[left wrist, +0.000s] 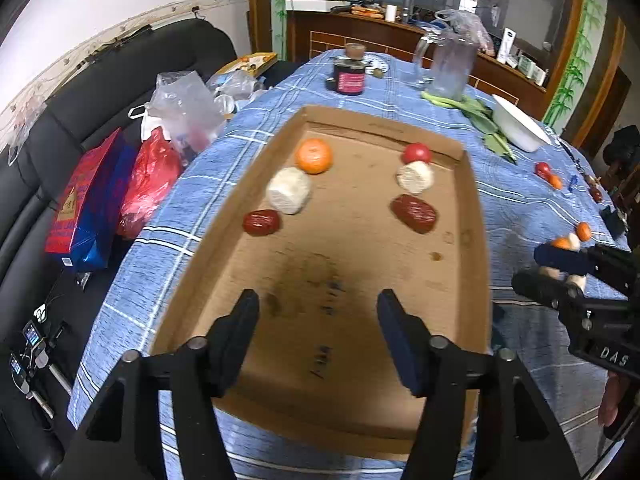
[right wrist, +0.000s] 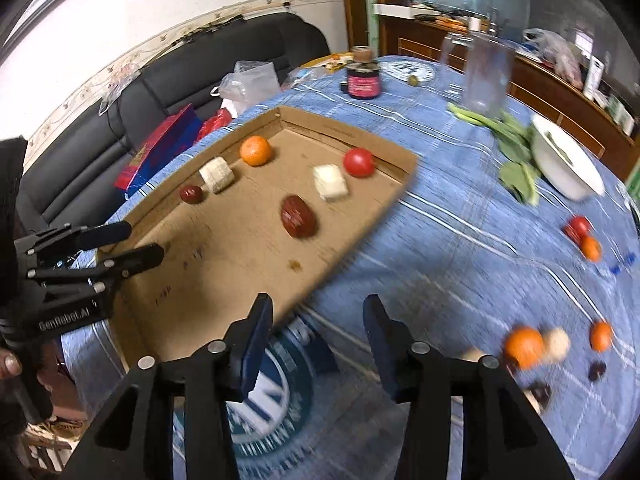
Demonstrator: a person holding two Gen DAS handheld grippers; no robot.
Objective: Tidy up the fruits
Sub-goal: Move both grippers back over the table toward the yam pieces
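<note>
Black and empty, the left gripper (left wrist: 318, 312) hangs over the near part of the cardboard tray (left wrist: 472, 216), its two fingers spread apart with nothing between them. The right gripper (right wrist: 318, 324) is spread too and holds nothing; it hangs over the blue checked cloth (right wrist: 440, 240) just past the tray's near right corner. Six things sit in the far half of the tray in two rows. On the left side, a dark red date (left wrist: 262, 222) comes first, then a white chunk (left wrist: 289, 196), then an orange (left wrist: 314, 155) near the far left corner. On the right side, a bigger dark red date (left wrist: 414, 213) comes first, then another white chunk (left wrist: 415, 177), then a small red tomato (left wrist: 417, 153) near the far right corner. More fruit lies loose on the cloth by the right edge of the surface: a blurry orange (right wrist: 524, 347) beside a pale piece (right wrist: 557, 343), a smaller orange (right wrist: 601, 336), and farther back a red fruit (right wrist: 579, 227) touching one more little orange (right wrist: 590, 249). A white bowl (right wrist: 568, 168) and green leaves (right wrist: 516, 176) sit toward the far right edge.
</note>
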